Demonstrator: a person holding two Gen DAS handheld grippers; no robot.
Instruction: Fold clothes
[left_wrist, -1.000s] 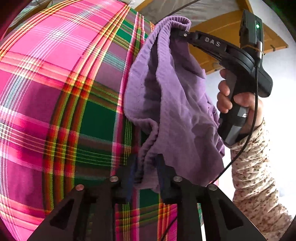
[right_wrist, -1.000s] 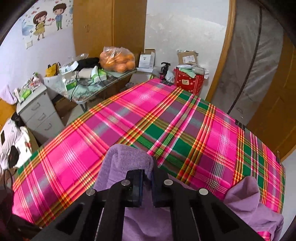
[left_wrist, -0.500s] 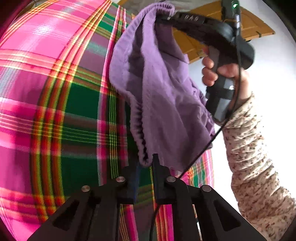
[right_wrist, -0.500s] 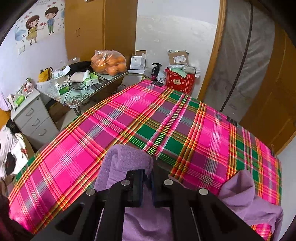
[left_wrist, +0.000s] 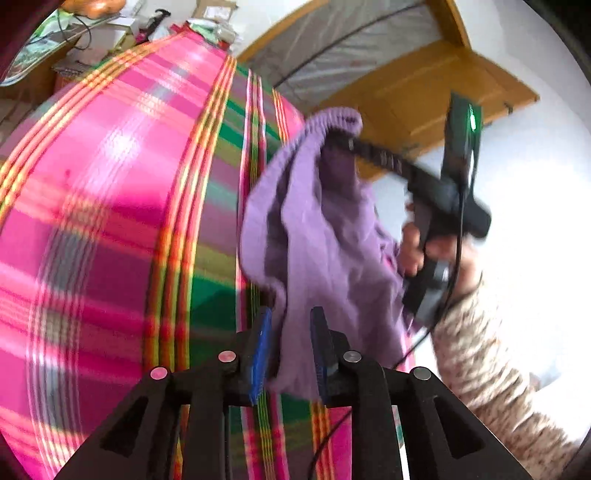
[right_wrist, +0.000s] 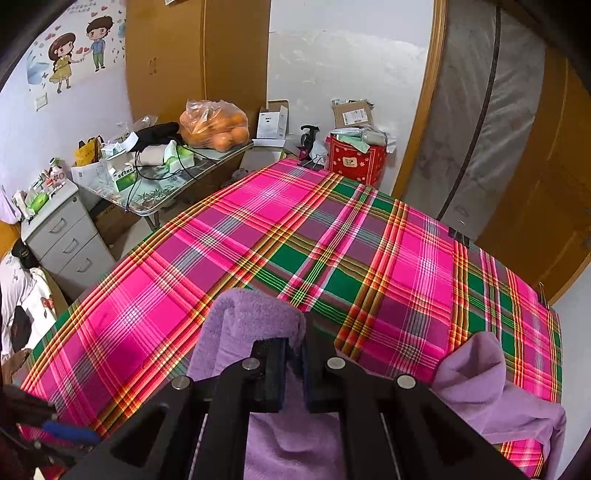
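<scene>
Right claw (right_wrist: 293, 363) clamps the purple garment (left_wrist: 332, 240) aloft; left claw (left_wrist: 290, 347), jaws just reopening around its hem, must re-pinch before spreading

White walls (right_wrist: 332, 74); cartoon couple sticker (right_wrist: 77, 55) upper left. Wooden wardrobe (right_wrist: 195, 59) behind cluttered side table (right_wrist: 173, 184). Grey drawer unit (right_wrist: 62, 236) at left. Wrapped mattress (right_wrist: 476, 110) leans beside wooden door (right_wrist: 546, 206). Plaid cloth (right_wrist: 295, 258) covers the worktop.

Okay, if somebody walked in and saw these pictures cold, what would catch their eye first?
Probably the loud pink-and-green plaid cloth covering the table, filling most of both views. Next, the purple garment held up above it: the right gripper is clamped on one bunched edge, while the left gripper has fabric hanging between its parted blue pads.
</scene>
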